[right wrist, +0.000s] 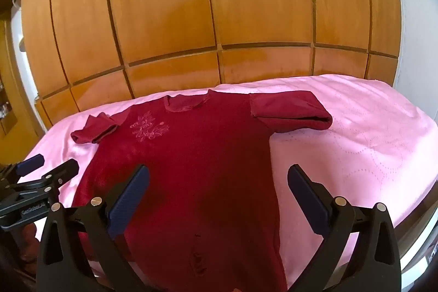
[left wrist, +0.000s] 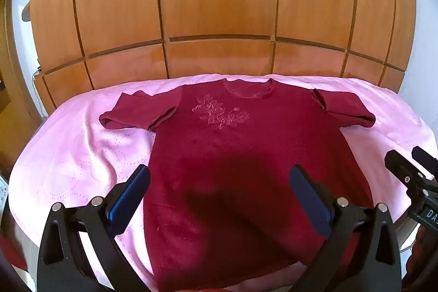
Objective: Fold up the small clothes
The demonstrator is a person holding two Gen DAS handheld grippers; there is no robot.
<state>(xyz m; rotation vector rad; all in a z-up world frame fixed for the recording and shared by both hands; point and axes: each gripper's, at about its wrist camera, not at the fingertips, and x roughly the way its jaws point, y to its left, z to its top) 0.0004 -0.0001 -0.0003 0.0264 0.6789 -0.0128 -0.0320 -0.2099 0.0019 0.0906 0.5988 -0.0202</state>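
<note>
2 grippers: both hover above the lower half of the shirt, neither touching cloth.
Left gripper (left wrist: 219, 179): jaws spread wide, nothing between them; blue pads (left wrist: 128, 196) face inward. Its left finger hangs over the sheet just beside the shirt's left edge, its right finger over the body of the shirt.
Right gripper (right wrist: 217, 179): jaws spread wide, nothing held. Its left finger hangs over the shirt, its right finger over bare sheet beside the shirt's right edge.
Cross view: the right gripper shows at the right edge of the left wrist view (left wrist: 410, 171); the left gripper shows at the left edge of the right wrist view (right wrist: 46, 168), also spread.
Shirt (left wrist: 246, 144): dark red, short-sleeved, laid flat and unfolded on the sheet, neck toward the wardrobe, hem toward the cameras.
Sleeves: 2, both stretched out sideways; left sleeve (left wrist: 134, 112), right sleeve (right wrist: 290, 111).
Embroidery (left wrist: 220, 112): pink floral pattern on the chest, below the neck opening and offset to the left.
Hem damage (right wrist: 198, 262): small tears in the cloth near the lower edge, seen in the right wrist view.
Sheet (left wrist: 82, 144): pink, with a dotted pattern, wrinkled left of the shirt.
Wardrobe (left wrist: 219, 4): wooden panelled doors, standing behind the far edge of the sheet.
</note>
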